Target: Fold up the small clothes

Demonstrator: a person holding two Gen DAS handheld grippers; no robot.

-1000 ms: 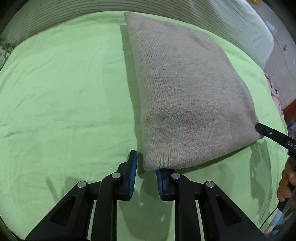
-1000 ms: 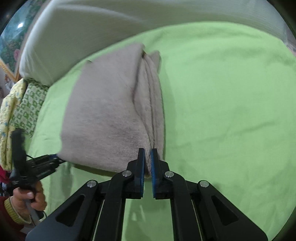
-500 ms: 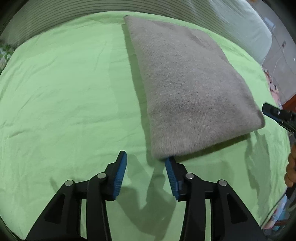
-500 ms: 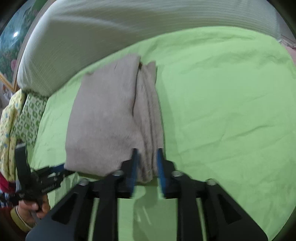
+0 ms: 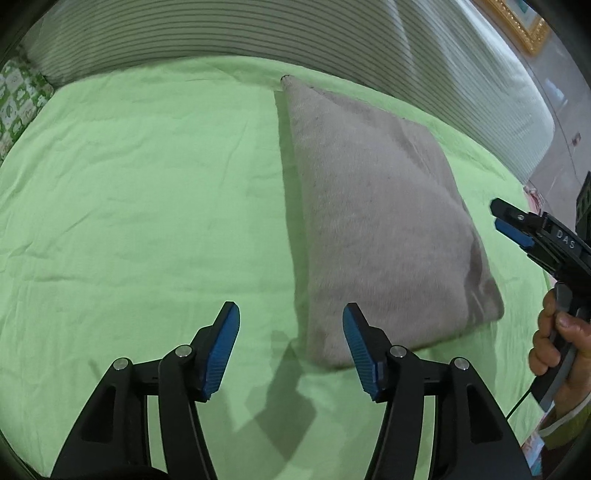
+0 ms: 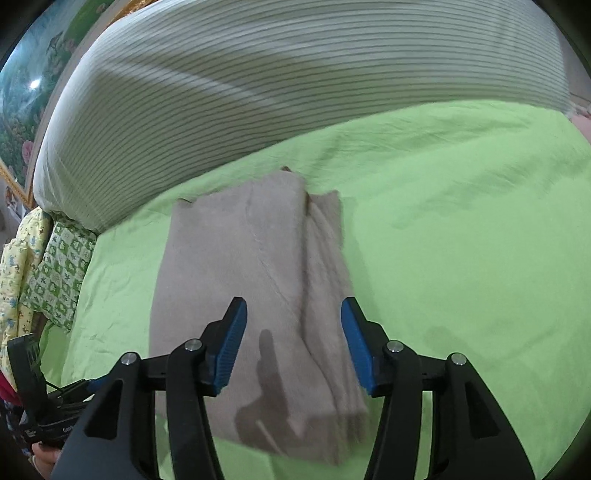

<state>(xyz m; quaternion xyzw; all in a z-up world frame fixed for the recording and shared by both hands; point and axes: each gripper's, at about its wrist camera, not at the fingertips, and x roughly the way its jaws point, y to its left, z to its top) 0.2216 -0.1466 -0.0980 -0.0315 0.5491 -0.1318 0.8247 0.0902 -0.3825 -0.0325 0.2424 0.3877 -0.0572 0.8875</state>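
The grey knit garment (image 5: pixel 384 229) lies folded flat on the green bed (image 5: pixel 147 206), layered edges along one side. The left gripper (image 5: pixel 291 347) and right gripper (image 6: pixel 293 343) have just been opening; both stand apart, holding nothing.

a home bedroom — a bed with green sheet (image 5: pixel 147 221), striped bolster (image 6: pixel 258 92) and gilt-framed picture (image 5: pixel 517 22).

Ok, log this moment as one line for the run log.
left gripper: open, just released | right gripper: open, just released | folded grey knit garment: flat on green bedsheet
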